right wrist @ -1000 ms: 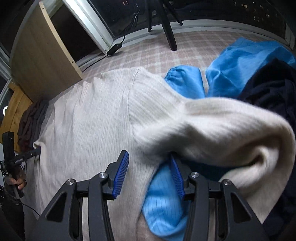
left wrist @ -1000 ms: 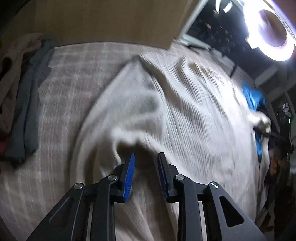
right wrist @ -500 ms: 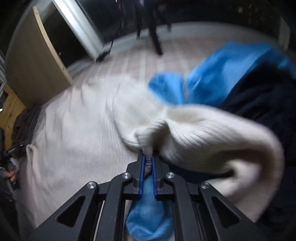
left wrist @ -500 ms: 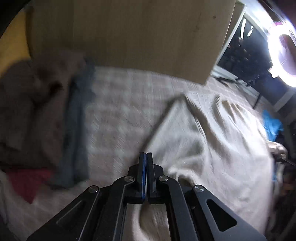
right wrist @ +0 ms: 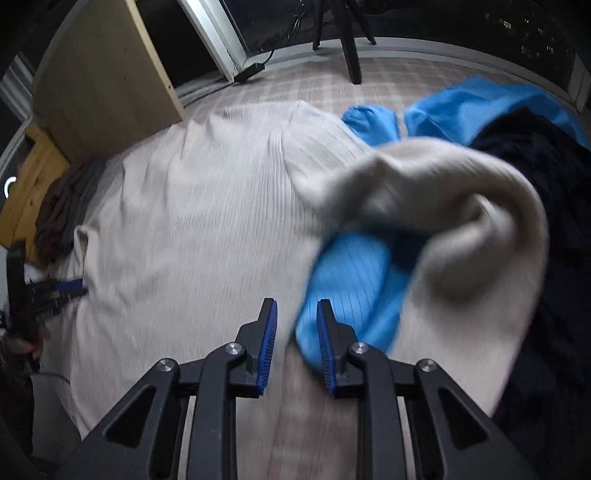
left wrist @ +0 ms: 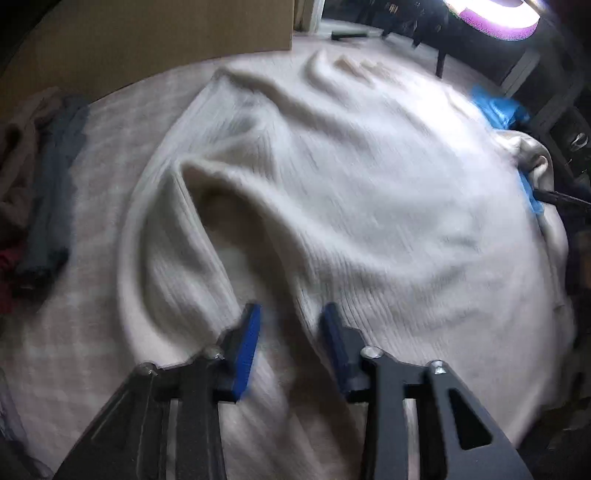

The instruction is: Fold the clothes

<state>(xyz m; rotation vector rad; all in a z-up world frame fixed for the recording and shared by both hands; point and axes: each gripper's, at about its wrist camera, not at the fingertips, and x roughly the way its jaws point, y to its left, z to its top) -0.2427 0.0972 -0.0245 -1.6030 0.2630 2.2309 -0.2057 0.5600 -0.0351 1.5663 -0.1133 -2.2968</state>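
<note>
A cream ribbed sweater (left wrist: pixel 351 177) lies spread on the checked surface; it also shows in the right wrist view (right wrist: pixel 207 221). My left gripper (left wrist: pixel 291 325) is open over a raised fold at the sweater's near edge, holding nothing. My right gripper (right wrist: pixel 295 321) is open, just above the sweater's edge next to a blue garment (right wrist: pixel 351 288). The sweater's sleeve (right wrist: pixel 461 206) lies bunched over that blue garment. The left gripper also shows in the right wrist view (right wrist: pixel 70 288) at the sweater's far left edge.
A pile of grey, beige and red clothes (left wrist: pixel 40 177) lies to the left. A dark navy garment (right wrist: pixel 546 177) and more blue cloth (right wrist: pixel 472 107) lie to the right. A wooden panel (left wrist: pixel 147 33) stands behind. A tripod (right wrist: pixel 347 44) stands at the back.
Both grippers were open a second ago, shut on the sweater half a second ago, and have opened again, letting the cloth go. The left view has swung back over the sweater.
</note>
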